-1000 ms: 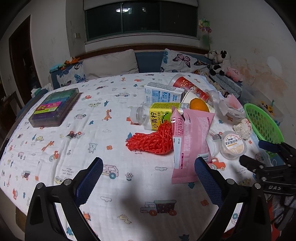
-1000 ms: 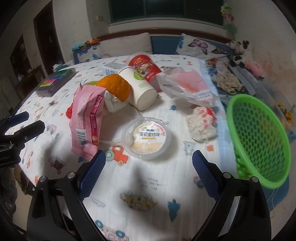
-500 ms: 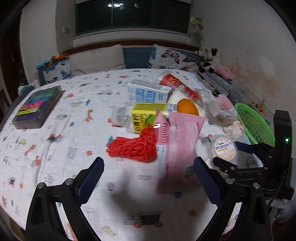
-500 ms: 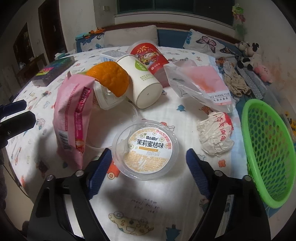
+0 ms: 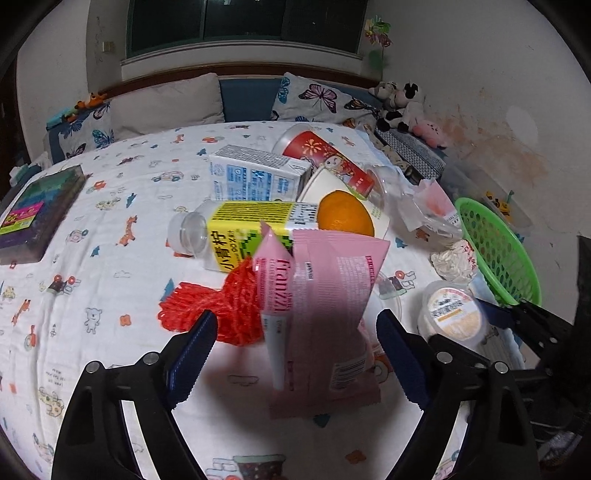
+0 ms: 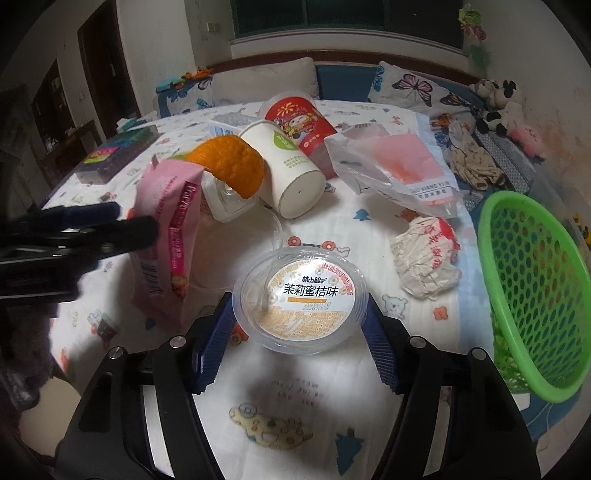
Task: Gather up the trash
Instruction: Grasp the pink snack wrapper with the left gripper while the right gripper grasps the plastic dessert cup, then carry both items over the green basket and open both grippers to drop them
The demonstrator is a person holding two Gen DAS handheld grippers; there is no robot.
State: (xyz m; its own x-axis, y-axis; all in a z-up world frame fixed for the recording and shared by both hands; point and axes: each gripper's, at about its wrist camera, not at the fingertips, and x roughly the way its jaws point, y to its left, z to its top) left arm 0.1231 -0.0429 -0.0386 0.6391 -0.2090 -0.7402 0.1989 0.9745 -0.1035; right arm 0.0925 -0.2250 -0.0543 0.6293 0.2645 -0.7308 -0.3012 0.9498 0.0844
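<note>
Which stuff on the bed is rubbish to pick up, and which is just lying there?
Rubbish job: jelly cup, pink wrapper, paper ball, red cup, green basket.

Just lying there: pillows, plush toys, game box.

A home bedroom: bed (image 5: 110,236) with pillows (image 5: 166,103), plush toys (image 5: 402,99), window (image 5: 243,22).

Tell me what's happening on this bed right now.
A person is clearing trash off the bed with two hand-held claws. The right claw has just been closing around a clear plastic dessert cup, its pads at the cup's sides. The left claw, also closing slightly, straddles a pink snack wrapper without gripping. A green basket waits alongside.
</note>
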